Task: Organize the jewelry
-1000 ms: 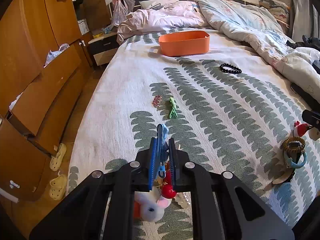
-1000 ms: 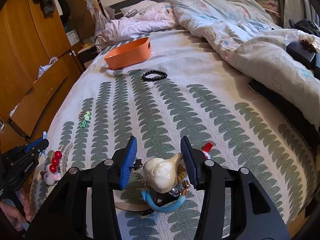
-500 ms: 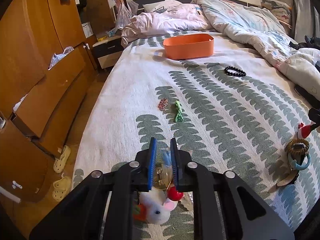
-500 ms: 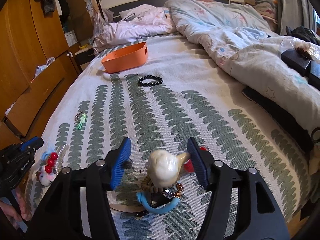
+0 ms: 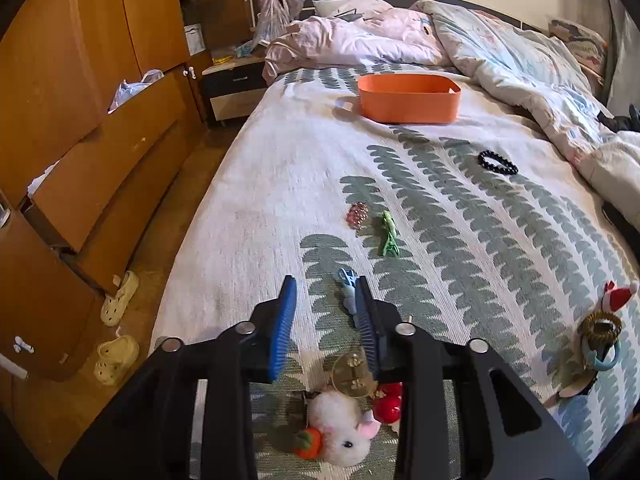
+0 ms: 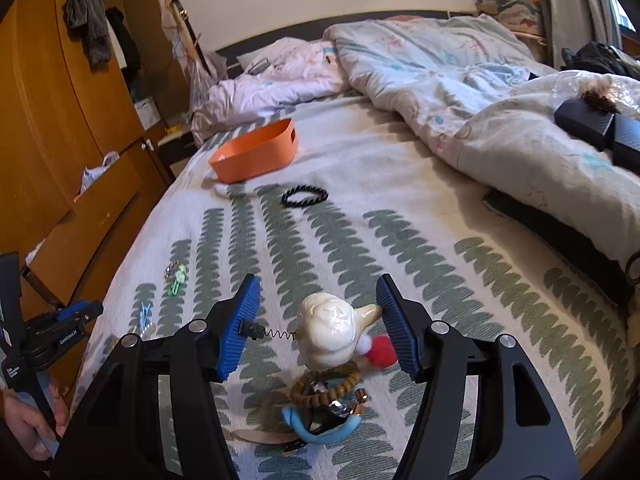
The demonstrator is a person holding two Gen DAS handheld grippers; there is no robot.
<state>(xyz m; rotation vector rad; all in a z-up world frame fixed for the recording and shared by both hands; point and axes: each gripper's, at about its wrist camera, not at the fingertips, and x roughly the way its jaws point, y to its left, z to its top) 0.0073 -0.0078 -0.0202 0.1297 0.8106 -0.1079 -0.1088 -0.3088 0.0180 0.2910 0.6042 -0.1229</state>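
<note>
The bed (image 5: 280, 168), under a white spread printed with green leaf rows, carries everything here. One rumpled pale duvet (image 6: 460, 92) lies heaped toward the headboard. One orange bin (image 5: 408, 98) sits on the spread near that end; take it as the landmark.

Well toward the foot from the bin, the left gripper (image 5: 326, 312) reaches low and level over the spread, pointing toward the bin. Its jaws stand moderately apart and hold nothing; one light-blue clip (image 5: 347, 286) lies on the spread against the inner face of its right finger. The right gripper (image 6: 318, 320) is posed the same way, jaws spread wide and empty, straddling one cream shell-shaped ornament (image 6: 328, 334) without touching it.

Just on the foot side of the bin lies one black bead bracelet (image 5: 498, 163). Farther from the bin, about midway to the left gripper, are one green clip (image 5: 389, 234) and one small pinkish charm (image 5: 357, 214), just beside each other.

Farthest from the bin, under the left gripper, are one white plush mouse (image 5: 340, 426) with an orange carrot, one gold disc (image 5: 354, 374) and red beads (image 5: 390, 402); their count is unclear. Under the right gripper, a pile holds one brown coil tie (image 6: 326, 386), one blue ring (image 6: 320, 428) and one small Santa-hat piece (image 6: 380, 350).
</note>
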